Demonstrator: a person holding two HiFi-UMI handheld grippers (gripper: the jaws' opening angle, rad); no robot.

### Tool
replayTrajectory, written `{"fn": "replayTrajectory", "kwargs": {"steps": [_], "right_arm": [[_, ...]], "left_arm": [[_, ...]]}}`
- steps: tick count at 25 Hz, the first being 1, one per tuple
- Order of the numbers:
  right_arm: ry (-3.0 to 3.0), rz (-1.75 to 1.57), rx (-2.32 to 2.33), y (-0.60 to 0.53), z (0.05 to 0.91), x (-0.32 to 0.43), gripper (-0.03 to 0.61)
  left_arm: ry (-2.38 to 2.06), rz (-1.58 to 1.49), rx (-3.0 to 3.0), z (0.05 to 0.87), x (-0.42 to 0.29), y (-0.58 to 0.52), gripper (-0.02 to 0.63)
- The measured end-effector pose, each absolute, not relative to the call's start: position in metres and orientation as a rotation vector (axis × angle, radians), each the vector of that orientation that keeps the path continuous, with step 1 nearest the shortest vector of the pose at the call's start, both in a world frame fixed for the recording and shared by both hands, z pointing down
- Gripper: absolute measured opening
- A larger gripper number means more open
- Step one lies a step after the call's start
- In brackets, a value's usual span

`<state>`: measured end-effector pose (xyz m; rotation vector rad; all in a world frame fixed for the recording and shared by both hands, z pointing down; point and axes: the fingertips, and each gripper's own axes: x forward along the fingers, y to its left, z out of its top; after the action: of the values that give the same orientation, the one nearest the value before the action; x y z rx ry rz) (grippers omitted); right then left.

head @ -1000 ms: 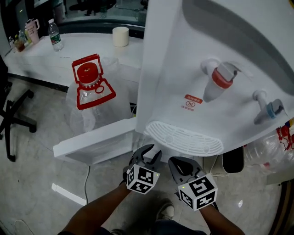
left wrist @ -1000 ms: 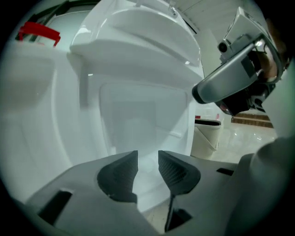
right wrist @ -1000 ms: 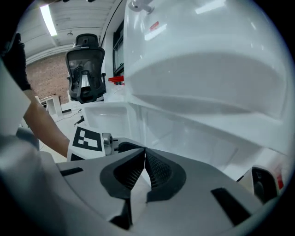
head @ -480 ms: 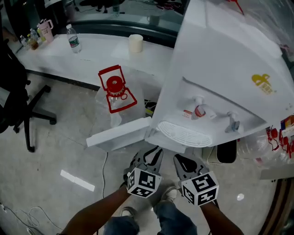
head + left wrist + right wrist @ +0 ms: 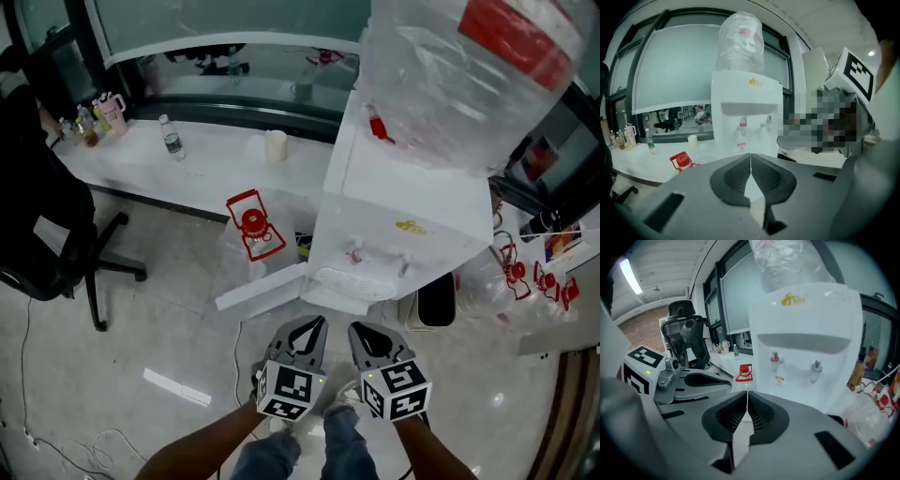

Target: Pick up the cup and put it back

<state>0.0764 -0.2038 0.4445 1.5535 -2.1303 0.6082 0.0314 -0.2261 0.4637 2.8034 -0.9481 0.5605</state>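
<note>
Well, left claw (image 5: 317,323) and right claw (image 5: 356,330) both closed, empty, facing water dispenser (image 5: 403,202)

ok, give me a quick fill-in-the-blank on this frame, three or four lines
1. The left gripper and right gripper both have jaws ___, with nothing between them.
2. The water dispenser has ___ taps.
3. The jug has a cap coloured ___.
4. The cup stands ___ on the counter.

Missing words: shut; two; red; upright.
</note>
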Motion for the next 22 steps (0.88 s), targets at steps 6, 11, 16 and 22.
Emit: {"fn": "replayTrajectory", "kwargs": {"steps": [6, 11, 16, 22], "right_arm": [[-2.132, 0.597, 1.619, -0.176, 0.354, 0.063, 0.021], [-2.139, 0.616, 1.692, -0.146, 0.295, 0.054, 0.021], [-2.128, 0.617, 1.728, -0.118, 0.256, 0.043, 0.021], [-2.134, 0.603, 1.755, -0.095, 0.237, 0.030, 0.021]], "left_arm": [[-0.989, 0.562, 2.776, 0.363, 0.017, -0.191, 0.012], [-0.994, 0.538, 2.756, 0.301, 0.011, -0.160, 0.012], [-0.986, 0.498, 2.749, 0.260, 0.006, -0.130, 0.012], [-0.963, 0.504, 2.753, 0.247, 0.001, -0.104, 0.012]]}}
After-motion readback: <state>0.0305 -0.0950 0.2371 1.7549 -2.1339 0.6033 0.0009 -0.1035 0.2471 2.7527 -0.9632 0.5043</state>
